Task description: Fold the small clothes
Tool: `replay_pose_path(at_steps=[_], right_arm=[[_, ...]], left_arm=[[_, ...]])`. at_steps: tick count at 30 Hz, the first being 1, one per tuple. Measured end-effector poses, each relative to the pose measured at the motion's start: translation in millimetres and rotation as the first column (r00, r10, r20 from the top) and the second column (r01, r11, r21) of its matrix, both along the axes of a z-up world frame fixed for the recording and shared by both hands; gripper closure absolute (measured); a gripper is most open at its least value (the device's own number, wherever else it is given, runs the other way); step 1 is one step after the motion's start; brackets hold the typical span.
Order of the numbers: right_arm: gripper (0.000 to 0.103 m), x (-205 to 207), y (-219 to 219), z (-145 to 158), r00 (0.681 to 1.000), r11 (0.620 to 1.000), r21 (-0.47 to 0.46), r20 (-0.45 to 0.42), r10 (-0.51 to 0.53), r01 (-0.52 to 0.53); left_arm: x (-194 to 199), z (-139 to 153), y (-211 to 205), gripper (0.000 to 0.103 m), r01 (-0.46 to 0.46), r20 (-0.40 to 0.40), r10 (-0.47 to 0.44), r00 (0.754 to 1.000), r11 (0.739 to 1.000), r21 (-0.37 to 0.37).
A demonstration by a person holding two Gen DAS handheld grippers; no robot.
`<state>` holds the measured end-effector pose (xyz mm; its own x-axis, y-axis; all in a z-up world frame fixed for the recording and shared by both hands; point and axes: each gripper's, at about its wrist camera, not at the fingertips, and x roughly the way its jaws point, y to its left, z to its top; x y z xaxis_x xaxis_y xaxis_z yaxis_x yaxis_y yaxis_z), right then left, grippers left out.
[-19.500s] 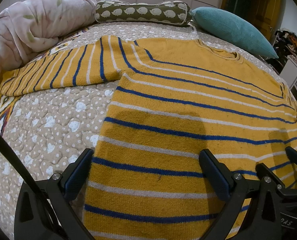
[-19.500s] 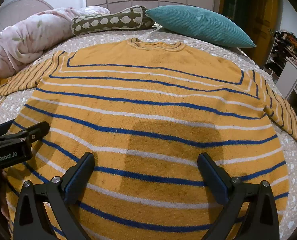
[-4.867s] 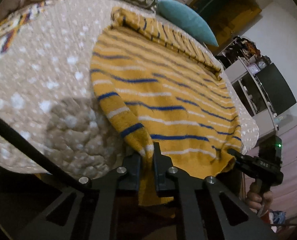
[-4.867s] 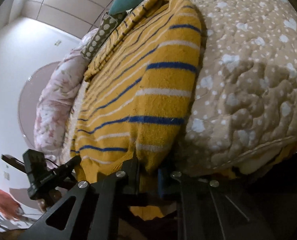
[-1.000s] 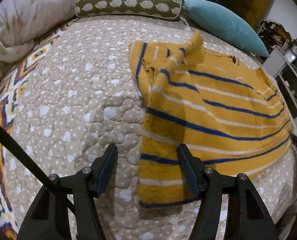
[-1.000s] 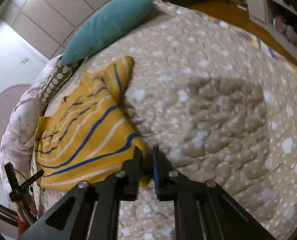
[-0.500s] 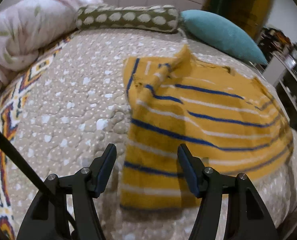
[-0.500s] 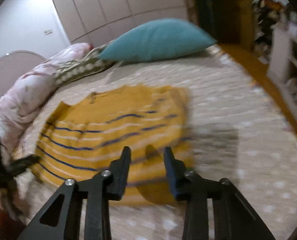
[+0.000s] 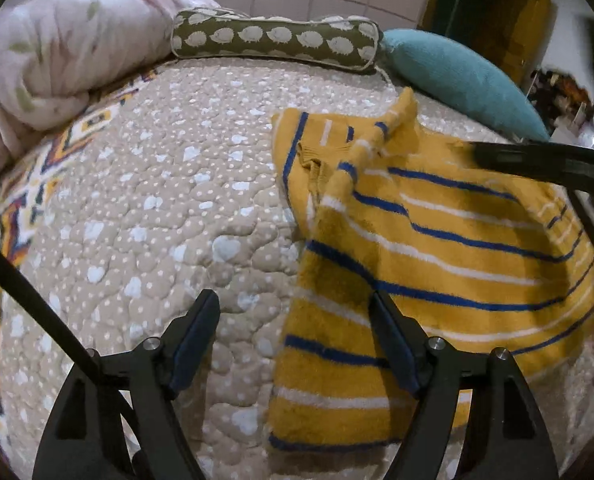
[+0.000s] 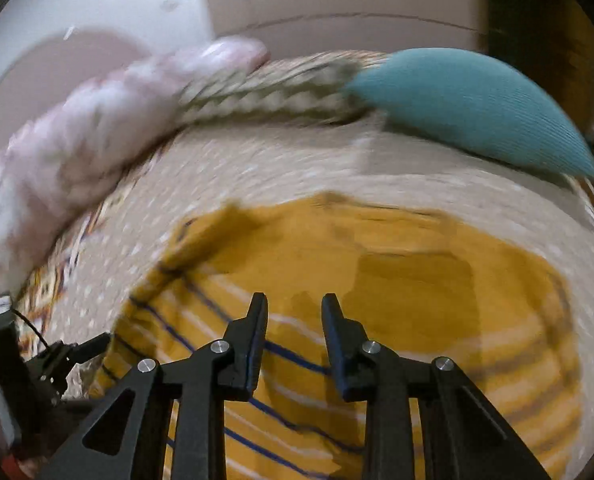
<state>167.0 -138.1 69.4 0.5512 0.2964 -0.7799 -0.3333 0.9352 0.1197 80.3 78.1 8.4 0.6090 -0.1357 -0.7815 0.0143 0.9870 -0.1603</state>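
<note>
A yellow sweater (image 9: 437, 240) with blue and white stripes lies folded on the quilted bed; it also shows, blurred, in the right wrist view (image 10: 397, 288). A loose sleeve end sticks up at its far left corner. My left gripper (image 9: 297, 332) is open and empty, just above the sweater's near left edge. My right gripper (image 10: 295, 344) is open and empty above the middle of the sweater. The right gripper crosses the upper right of the left wrist view as a dark blurred bar (image 9: 545, 164). The left gripper shows at the lower left of the right wrist view (image 10: 77, 352).
A beige quilt (image 9: 157, 208) with white dots covers the bed. A pink duvet (image 9: 57, 52) lies at the far left, with an olive bolster (image 9: 273, 40) and a teal pillow (image 9: 457, 76) at the head. Shelves and a door stand at the far right.
My right gripper has let go of the sweater's corner, opened, and swung up over the folded sweater. My left gripper stays open at the near left edge.
</note>
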Motion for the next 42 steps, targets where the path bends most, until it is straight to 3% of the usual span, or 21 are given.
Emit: replay_pose_path(at_steps=[2,6,13,17,22,27,32,40,42], right_arm=[[0.073,24.2,33.4,-13.5,0.998,0.998,-0.039,-0.047,0.046,-0.047],[0.072,71.7,84.0,-41.3,0.993,0.99,-0.125,-0.107,0.055,-0.068],[0.069,93.9,101.7,-36.7,0.993,0.977,-0.208,-0.114,0.014,-0.037],[0.068,63.3,74.1,-1.2,0.999,0.989,-0.146,-0.048,-0.015,0.008],[0.063,-12.2,55.9,20.9,0.996,0.985,-0.148,-0.01,0.085,-0.085],[0.055,-92.6,69.6,2.9,0.971,0.957,-0.165,-0.031,0.236,-0.238],[0.053,-139.9,105.8,-33.9,0.944,0.901,-0.296,-0.01,0.328,-0.317],[0.053,-162.0,129.9,-54.4,0.947,0.86,-0.459,0.107,0.303,-0.223],[0.053,-159.8,137.9,-57.8,0.946,0.831,-0.528,0.143,0.291,-0.176]], left_arm=[[0.7,-0.3,9.8,0.027,-0.002,0.001,0.002,1.0,0.998,-0.066],[0.7,-1.1,11.9,0.026,0.004,0.007,-0.003,1.0,0.996,-0.089],[-0.4,-0.8,14.5,0.025,0.013,0.001,-0.013,1.0,0.995,-0.099],[-8.2,8.9,28.3,0.025,0.009,-0.014,-0.011,1.0,0.994,-0.11],[-19.1,26.5,79.6,0.025,-0.142,0.009,0.145,0.989,0.979,-0.149],[-23.0,22.0,110.6,0.025,-0.237,-0.026,0.236,0.971,0.957,-0.167],[-25.0,22.4,121.7,0.025,-0.261,-0.014,0.262,0.965,0.953,-0.153],[-31.1,21.0,136.5,0.025,-0.285,-0.014,0.286,0.958,0.943,-0.172],[-31.0,21.0,139.3,0.025,-0.291,-0.018,0.293,0.956,0.94,-0.179]])
